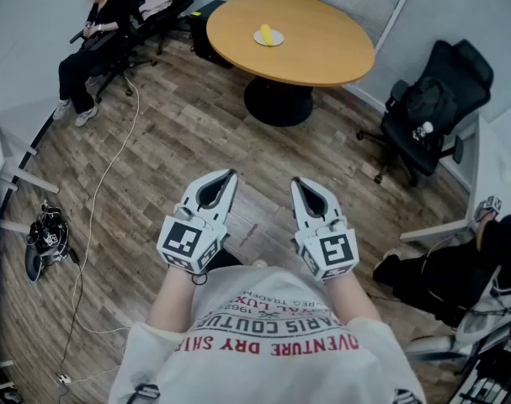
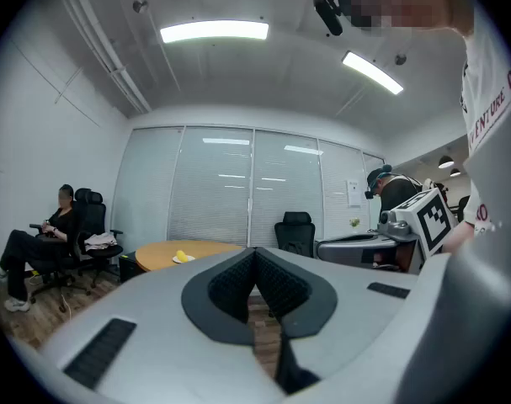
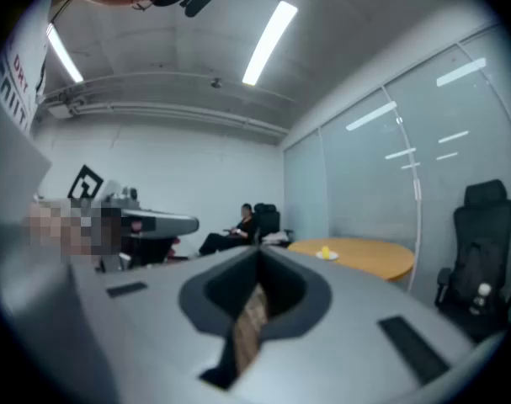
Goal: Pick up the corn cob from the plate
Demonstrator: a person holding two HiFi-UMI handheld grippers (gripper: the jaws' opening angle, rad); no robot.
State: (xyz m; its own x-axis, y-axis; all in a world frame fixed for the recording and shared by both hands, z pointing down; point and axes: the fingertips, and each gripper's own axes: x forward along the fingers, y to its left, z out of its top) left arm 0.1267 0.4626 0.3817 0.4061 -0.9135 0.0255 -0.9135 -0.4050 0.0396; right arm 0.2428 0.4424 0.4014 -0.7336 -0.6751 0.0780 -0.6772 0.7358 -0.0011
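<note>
A yellow corn cob (image 1: 267, 33) lies on a small white plate (image 1: 276, 39) on the round wooden table (image 1: 322, 49) far across the room. Both grippers are held level close to the person's chest, well short of the table. My left gripper (image 1: 231, 175) is shut with nothing between its jaws. My right gripper (image 1: 296, 182) is likewise shut and empty. In the left gripper view the corn cob (image 2: 181, 256) shows small on the table (image 2: 209, 248) beyond the closed gripper (image 2: 255, 252). The right gripper view has the corn cob (image 3: 325, 252) right of the closed gripper (image 3: 259, 252).
Wood-plank floor (image 1: 154, 158) stretches between me and the table. A person sits in an office chair (image 1: 99, 32) at the far left. A black office chair (image 1: 436, 99) stands right of the table. A cable (image 1: 103, 183) and a black device (image 1: 45, 238) lie on the floor at left. Another person (image 1: 465, 276) sits at right.
</note>
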